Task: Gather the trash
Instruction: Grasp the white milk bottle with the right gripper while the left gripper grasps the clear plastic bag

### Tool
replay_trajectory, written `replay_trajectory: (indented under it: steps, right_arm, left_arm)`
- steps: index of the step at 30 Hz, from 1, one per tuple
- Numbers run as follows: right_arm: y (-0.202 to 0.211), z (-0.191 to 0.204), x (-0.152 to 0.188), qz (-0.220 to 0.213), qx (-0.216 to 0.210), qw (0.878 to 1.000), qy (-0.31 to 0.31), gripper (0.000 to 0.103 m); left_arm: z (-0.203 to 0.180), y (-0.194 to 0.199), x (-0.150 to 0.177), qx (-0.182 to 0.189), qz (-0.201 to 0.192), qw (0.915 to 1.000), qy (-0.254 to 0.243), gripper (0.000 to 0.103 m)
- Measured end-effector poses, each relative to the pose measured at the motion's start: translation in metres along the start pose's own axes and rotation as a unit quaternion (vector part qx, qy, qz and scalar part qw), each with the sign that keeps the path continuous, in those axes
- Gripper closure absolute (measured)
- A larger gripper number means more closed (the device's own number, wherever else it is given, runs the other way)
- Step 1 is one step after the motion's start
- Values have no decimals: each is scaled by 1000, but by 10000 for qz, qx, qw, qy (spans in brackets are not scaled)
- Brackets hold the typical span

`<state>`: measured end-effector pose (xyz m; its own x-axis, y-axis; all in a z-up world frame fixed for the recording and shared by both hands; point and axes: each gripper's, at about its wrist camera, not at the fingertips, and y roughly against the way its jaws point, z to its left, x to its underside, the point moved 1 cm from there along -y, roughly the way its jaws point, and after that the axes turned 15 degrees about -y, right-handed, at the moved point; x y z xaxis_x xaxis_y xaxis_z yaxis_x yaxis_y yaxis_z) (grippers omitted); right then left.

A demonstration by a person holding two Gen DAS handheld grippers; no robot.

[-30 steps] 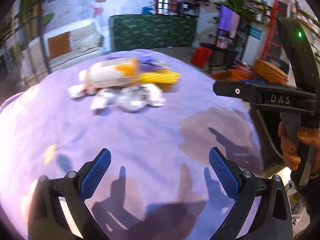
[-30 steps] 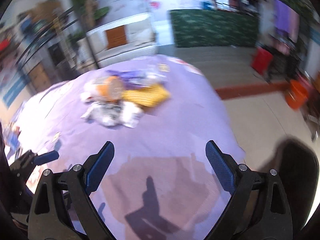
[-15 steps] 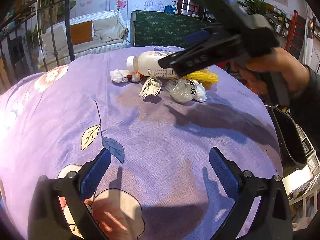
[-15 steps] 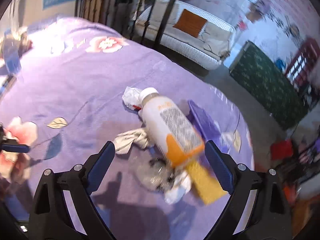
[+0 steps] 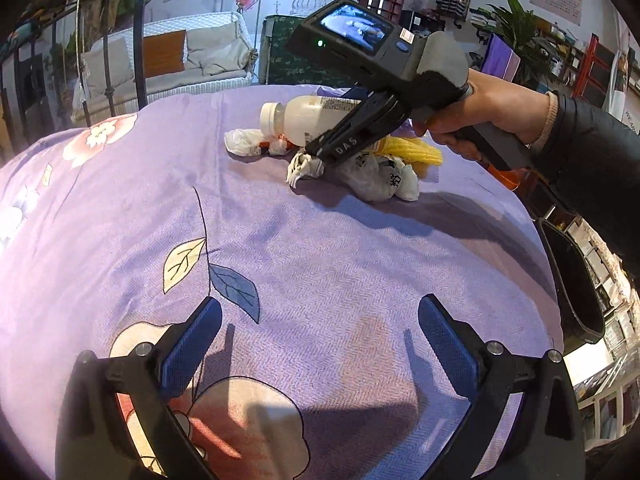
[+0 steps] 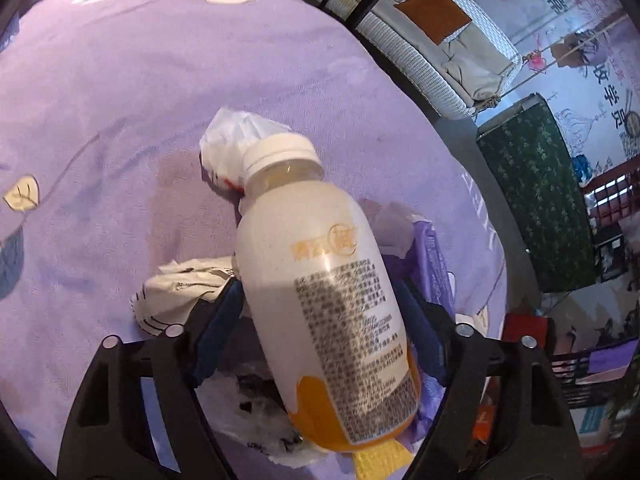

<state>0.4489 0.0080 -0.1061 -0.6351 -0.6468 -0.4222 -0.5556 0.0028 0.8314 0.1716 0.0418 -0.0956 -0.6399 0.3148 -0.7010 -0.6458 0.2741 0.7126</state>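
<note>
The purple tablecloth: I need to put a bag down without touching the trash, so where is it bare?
Bare cloth runs from the left claw forward past the leaf print up to the trash pile. Crowded: the far middle, where the bottle, white wrappers, clear bag and yellow packet bunch under the right claw. The black bin borders the right edge.

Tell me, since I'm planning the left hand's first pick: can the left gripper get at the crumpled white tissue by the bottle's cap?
Probably yes: left gripper is open, and bare purple cloth lies before the crumpled white tissue.
</note>
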Motion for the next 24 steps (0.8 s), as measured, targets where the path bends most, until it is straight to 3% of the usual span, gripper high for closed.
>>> replay_trajectory:
  steps: [6, 13, 20, 24]
  right_arm:
    - [18, 0, 9, -288, -22, 9996, -47, 38]
    - [50, -14, 26, -757, -345, 9936, -758, 41]
    - [89, -42, 57, -1271, -606, 9733, -1812, 41]
    - [103, -58, 82, -1485, -518, 9581, -2396, 41]
  left_arm:
    - [0, -3, -3, 131, 14, 9999, 33, 6]
    - [4, -11, -14, 198, 63, 9998, 63, 6]
    - [0, -23, -31, 196, 74, 9995, -226, 6]
    - [-4, -36, -51, 288, 8, 9987, -417, 8]
